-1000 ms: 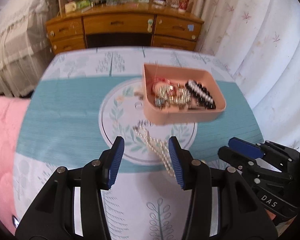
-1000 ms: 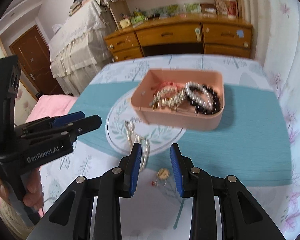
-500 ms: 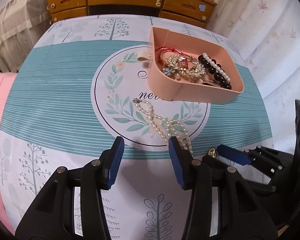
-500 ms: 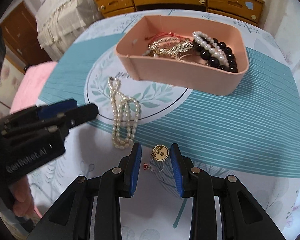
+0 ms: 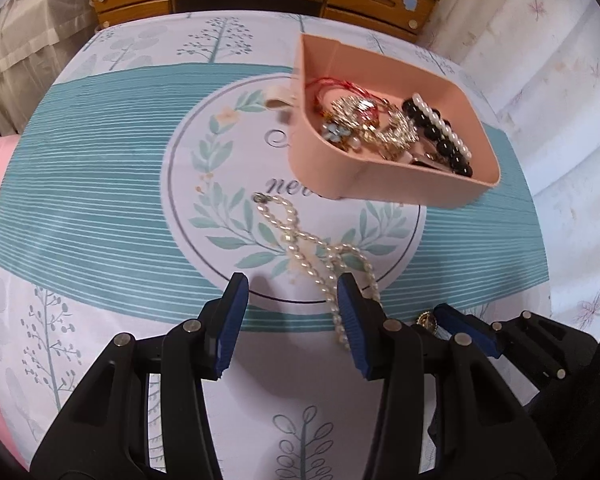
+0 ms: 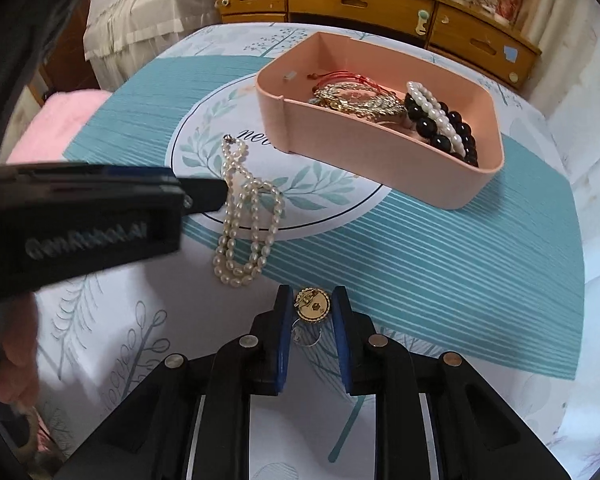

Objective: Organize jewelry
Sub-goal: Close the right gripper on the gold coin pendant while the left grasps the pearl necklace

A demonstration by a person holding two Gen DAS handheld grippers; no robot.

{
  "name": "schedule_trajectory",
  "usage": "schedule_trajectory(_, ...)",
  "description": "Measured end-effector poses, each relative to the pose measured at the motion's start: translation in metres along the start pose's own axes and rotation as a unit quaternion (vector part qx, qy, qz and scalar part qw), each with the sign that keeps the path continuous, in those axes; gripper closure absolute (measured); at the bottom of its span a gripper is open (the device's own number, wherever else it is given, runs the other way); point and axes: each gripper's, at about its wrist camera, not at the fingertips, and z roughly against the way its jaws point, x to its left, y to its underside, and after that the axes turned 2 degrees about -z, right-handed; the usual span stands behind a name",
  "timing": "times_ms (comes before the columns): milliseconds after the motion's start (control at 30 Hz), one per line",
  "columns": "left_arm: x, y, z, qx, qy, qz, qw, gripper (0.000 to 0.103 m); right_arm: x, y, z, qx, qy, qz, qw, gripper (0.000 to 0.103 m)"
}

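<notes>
A pink tray (image 5: 384,176) (image 6: 380,160) on the tablecloth holds gold brooches, a red cord and black and white bead bracelets. A white pearl necklace (image 5: 312,248) (image 6: 244,216) lies loose on the cloth in front of it. My left gripper (image 5: 288,300) is open, low over the near end of the necklace, its right finger beside the pearls. My right gripper (image 6: 312,304) is open, its fingers on either side of a small gold brooch (image 6: 312,306) (image 5: 426,320) with a thin ring lying on the cloth.
A wooden dresser (image 6: 380,4) stands behind the table. A small cream item (image 5: 278,98) lies left of the tray. A pink cloth (image 6: 56,120) lies off the table's left side. Curtains (image 5: 540,40) hang on the right.
Both grippers have dropped lower and moved forward. The left now sits at the pearl necklace's end; the right has come down around the gold brooch. Both stay open.
</notes>
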Motion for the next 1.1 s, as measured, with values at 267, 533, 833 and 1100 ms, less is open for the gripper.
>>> schedule_trajectory(267,-0.014,-0.008,-0.015,0.004,-0.036,-0.007,0.9993,0.06,-0.023,0.013,0.018,-0.021,-0.02,-0.034,0.999,0.084)
schedule_trajectory(533,-0.011,-0.028,-0.024,0.01,-0.078,-0.005,0.9969,0.059,-0.035,0.019,0.028,-0.032,-0.034,-0.053,0.998,0.084)
schedule_trajectory(833,-0.006,-0.045,-0.032,0.05,-0.073,-0.003,0.9961,0.059,-0.043,0.022,0.032,-0.041,-0.049,-0.073,0.995,0.084)
schedule_trajectory(1100,-0.01,-0.033,-0.03,0.065,-0.07,-0.004,0.9954,0.059,-0.051,0.024,0.034,-0.044,-0.053,-0.082,0.994,0.084)
